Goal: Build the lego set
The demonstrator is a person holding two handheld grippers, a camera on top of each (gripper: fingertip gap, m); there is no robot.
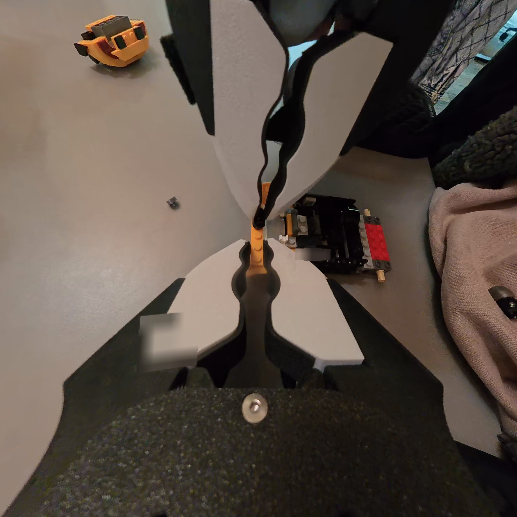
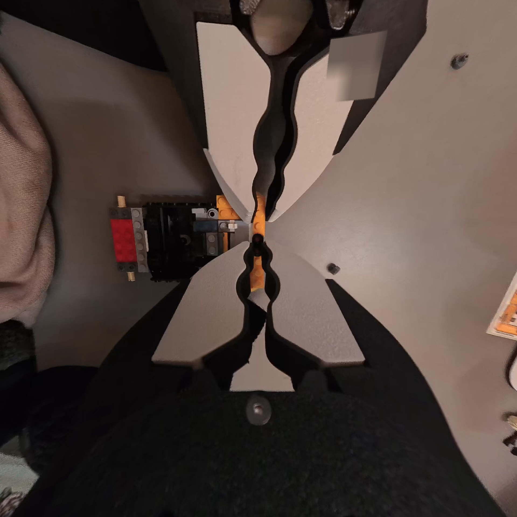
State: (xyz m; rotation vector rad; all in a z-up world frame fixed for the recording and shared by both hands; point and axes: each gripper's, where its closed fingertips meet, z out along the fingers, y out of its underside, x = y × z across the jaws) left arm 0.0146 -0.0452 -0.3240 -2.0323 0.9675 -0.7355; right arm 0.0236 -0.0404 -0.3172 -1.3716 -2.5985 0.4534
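My left gripper (image 1: 257,244) is shut on a long orange plate (image 1: 257,251), held edge-up above the table. My right gripper (image 1: 261,215) comes in from the top of the left wrist view and is shut on a small black round piece (image 1: 258,221) that sits against the plate's studs. In the right wrist view my right gripper (image 2: 257,245) holds the black piece (image 2: 257,239) on the orange plate (image 2: 259,216), with the left gripper (image 2: 258,219) opposite. A black, grey and red car chassis (image 1: 335,237) (image 2: 167,237) lies on the table just beside the grippers.
An orange and black sub-build (image 1: 114,42) sits far left. A small grey piece (image 1: 173,203) lies on the grey table (image 1: 84,195); two small dark pieces (image 2: 333,268) (image 2: 458,61) lie to the right. A booklet (image 2: 506,316) is at the right edge. A person's beige clothing (image 1: 475,279) borders the table. Less than 4 cm separates the two grippers' tips.
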